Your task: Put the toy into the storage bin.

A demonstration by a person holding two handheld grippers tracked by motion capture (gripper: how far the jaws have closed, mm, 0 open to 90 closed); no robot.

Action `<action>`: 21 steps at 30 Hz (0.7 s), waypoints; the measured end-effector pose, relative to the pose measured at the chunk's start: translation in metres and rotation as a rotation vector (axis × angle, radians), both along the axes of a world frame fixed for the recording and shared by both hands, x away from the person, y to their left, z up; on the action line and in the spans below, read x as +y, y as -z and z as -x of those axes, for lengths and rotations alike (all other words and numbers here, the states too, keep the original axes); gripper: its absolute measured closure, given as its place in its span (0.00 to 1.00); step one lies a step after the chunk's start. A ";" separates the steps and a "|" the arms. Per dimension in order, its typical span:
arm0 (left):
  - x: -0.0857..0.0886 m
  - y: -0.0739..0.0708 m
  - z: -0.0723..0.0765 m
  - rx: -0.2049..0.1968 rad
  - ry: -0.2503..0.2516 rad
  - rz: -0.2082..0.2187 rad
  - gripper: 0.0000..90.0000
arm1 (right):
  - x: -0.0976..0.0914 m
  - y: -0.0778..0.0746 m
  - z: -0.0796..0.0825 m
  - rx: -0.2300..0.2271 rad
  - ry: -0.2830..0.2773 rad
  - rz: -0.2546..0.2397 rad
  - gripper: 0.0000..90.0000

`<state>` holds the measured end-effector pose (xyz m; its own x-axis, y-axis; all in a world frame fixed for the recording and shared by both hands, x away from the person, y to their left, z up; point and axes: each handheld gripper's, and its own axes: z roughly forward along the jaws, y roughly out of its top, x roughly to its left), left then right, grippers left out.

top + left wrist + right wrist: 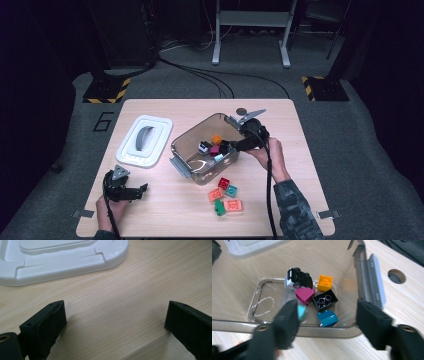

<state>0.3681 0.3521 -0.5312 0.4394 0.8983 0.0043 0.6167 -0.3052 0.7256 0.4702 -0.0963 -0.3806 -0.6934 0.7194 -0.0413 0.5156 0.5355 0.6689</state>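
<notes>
We had right gripper (226, 146) over bin (181, 144), jaws part open, nothing between; bricks (324, 301) lay inside. Judged drop step done. Left gripper (141, 189) idle near left, jaws wide, empty. Next: fetch loose bricks (226, 193) near bin.

Left hand-held gripper (141, 189): matte black body, two blocky black jaws with small screw holes and a brass-coloured bushing at the base, a grey three-cornered plate on top, black cable trailing back. Right hand-held gripper (226, 147): same black build, grey three-cornered plate, thick black cable running down along the forearm. Right arm wears a dark camouflage-patterned long sleeve (295, 207).
</notes>
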 end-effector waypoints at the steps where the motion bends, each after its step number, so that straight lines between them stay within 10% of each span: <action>1: 0.000 0.000 0.000 0.000 0.000 0.000 0.04 | -0.002 -0.001 0.002 -0.004 0.004 -0.016 0.30; 13: 0.000 0.000 0.000 0.002 0.002 0.000 0.04 | -0.036 0.004 0.040 -0.061 0.043 -0.115 0.09; 21: 0.000 0.000 0.000 0.000 0.001 -0.001 0.04 | -0.043 0.042 0.064 -0.012 0.010 -0.126 0.04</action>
